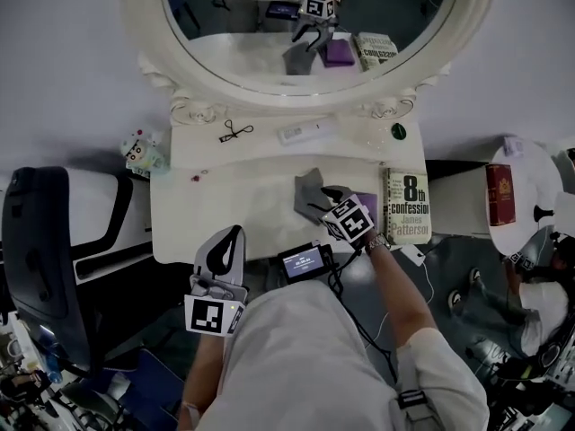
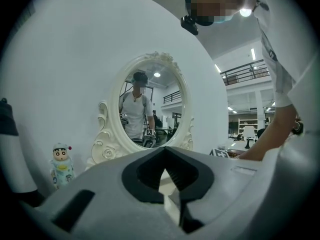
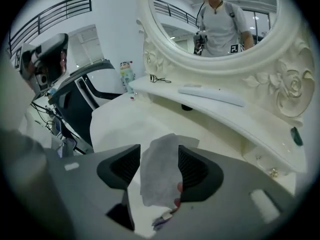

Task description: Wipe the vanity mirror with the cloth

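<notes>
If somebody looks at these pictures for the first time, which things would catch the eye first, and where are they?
First comes the big oval mirror in its carved white frame, standing at the back of the white table. Next is the grey cloth, crumpled on the table in front of it, between the open right tongs. Then there is a book with a large 8 on its cover, at the table's right edge.

Book [image 1: 407, 206] at the right edge of my tabletop [image 1: 243, 214]: cover reads "8th confession, James Patterson". The mirror [image 1: 234, 43] shows that title reversed. Print on the red book [image 1: 499, 194] is too small to read.
</notes>
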Available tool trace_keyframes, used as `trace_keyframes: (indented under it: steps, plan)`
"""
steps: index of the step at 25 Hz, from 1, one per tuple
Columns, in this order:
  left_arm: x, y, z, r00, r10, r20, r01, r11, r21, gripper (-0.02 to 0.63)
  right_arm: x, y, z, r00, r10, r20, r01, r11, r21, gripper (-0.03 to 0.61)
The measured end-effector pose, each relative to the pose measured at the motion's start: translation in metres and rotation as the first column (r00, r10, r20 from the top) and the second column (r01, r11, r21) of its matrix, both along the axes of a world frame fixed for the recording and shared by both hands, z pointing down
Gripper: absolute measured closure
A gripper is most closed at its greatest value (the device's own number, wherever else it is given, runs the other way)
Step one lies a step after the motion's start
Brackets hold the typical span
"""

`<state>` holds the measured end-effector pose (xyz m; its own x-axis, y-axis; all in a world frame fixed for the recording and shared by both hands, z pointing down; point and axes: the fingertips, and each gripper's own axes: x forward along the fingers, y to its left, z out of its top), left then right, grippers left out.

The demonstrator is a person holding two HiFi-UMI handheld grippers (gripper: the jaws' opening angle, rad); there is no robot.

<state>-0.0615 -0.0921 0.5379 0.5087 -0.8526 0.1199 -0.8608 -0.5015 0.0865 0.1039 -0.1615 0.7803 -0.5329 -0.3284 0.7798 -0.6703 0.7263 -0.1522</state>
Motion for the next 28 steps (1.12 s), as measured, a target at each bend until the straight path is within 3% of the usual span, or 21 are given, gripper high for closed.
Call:
trace_keyframes:
  steps: [4,9,14,15,17,19,24,28]
  plan:
    - [-0.012,-0.008,0.006,1.0,-0.019,0.0,0.019,1.0,-0.02,0.607,-0.006,-0.01,0.04,0.997,-0.03,-0.068,0.024,0.996,-0.088,0.278]
    - [-0.024,-0.02,0.012,1.0,-0.018,0.019,0.019,0.999,-0.043,0.607,-0.002,-0.01,0.08,0.989,-0.009,-0.15,-0.013,0.99,-0.143,0.265]
    - [-0.029,-0.036,0.014,1.0,-0.01,0.005,0.01,0.999,-0.053,0.607,0.0,-0.019,0.085,0.984,0.021,-0.179,-0.032,0.998,-0.06,0.311]
    - [-0.03,-0.036,0.018,1.0,0.002,0.019,-0.001,0.998,-0.061,0.607,0.001,-0.02,0.085,0.984,0.042,-0.172,-0.052,0.997,-0.053,0.34]
    - [-0.031,-0.037,0.023,0.999,0.021,0.039,-0.019,0.997,-0.072,0.607,0.002,-0.024,0.085,0.983,0.068,-0.169,-0.076,0.996,-0.04,0.484]
    - [-0.03,-0.04,0.023,0.999,0.029,0.037,-0.027,0.997,-0.069,0.607,0.001,-0.026,0.083,0.981,0.07,-0.18,-0.076,0.997,-0.028,0.528]
    - [-0.024,-0.042,0.019,0.999,0.044,0.029,-0.043,0.997,-0.063,0.607,0.006,-0.026,0.078,0.979,0.132,-0.154,-0.138,0.99,-0.028,0.546]
    - [-0.017,-0.042,0.011,0.999,0.046,0.013,-0.046,0.998,-0.038,0.607,0.029,-0.032,0.034,0.97,0.232,-0.075,-0.229,0.972,0.046,0.546]
